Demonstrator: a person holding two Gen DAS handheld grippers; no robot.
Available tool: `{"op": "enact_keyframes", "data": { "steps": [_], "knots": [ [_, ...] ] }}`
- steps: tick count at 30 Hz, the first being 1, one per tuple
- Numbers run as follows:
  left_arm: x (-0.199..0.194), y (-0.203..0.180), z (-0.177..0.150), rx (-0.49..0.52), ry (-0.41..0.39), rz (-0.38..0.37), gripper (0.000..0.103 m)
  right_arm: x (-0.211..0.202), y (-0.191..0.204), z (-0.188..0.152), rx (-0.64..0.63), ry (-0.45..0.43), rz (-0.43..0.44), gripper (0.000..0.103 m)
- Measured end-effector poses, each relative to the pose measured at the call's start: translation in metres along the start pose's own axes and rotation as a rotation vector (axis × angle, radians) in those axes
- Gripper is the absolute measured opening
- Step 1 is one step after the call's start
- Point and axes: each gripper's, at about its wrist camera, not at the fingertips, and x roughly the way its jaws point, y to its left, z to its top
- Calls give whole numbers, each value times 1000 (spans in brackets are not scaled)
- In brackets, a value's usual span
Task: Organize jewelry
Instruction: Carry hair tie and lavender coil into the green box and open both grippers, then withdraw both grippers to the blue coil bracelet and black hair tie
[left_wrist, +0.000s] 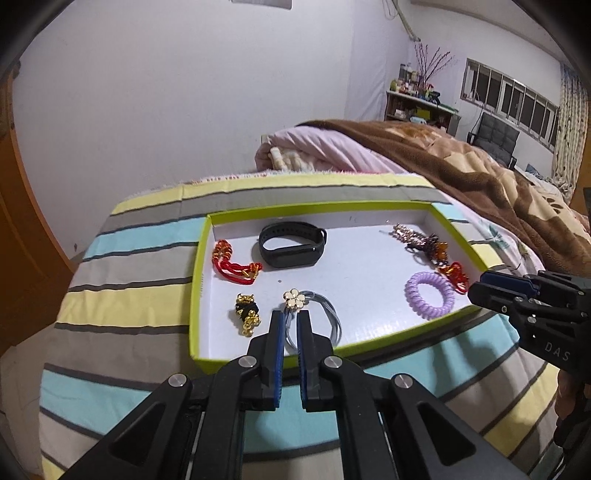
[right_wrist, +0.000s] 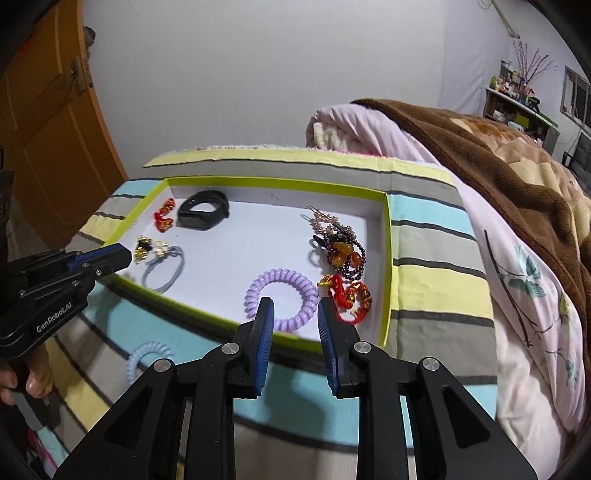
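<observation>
A green-rimmed white tray (left_wrist: 197, 258) (right_wrist: 386, 258) lies on the striped bedding. In it are a black wristband (left_wrist: 291, 245) (right_wrist: 203, 211), red cord bracelets (left_wrist: 234, 264) (right_wrist: 349, 295), a black-and-gold charm (left_wrist: 246, 314), a grey hair tie with a flower (left_wrist: 314, 314) (right_wrist: 164, 273), a purple spiral hair tie (left_wrist: 430, 293) (right_wrist: 282, 295) and a beaded heap (left_wrist: 424, 242) (right_wrist: 341, 243). My left gripper (left_wrist: 290, 315) hovers over the grey hair tie, jaws narrowly apart and empty. My right gripper (right_wrist: 295, 304) is open above the purple spiral tie. A pale blue spiral tie (right_wrist: 146, 360) lies outside the tray.
The tray rests on a striped cushion (left_wrist: 129, 295). A brown blanket (left_wrist: 498, 192) and pink quilt (right_wrist: 517, 295) lie to the right. A wooden door (right_wrist: 48, 129) stands at the left. A shelf (left_wrist: 421, 103) and windows are far back.
</observation>
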Motion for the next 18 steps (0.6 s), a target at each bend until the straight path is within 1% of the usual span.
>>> {"op": "enact_keyframes", "data": {
  "steps": [8,11,18],
  "knots": [
    [-45,-4,-22,0,-64,-8,5,-40,13,-20,-2,-53,27,25],
    [-61,-8,-37,14,-82,8,5,-53,18,-31,-1,-65,40,25],
    [-84,-13,-68,32,-76,8,5,-76,30,-56,-19,-75,57,25]
  ]
}}
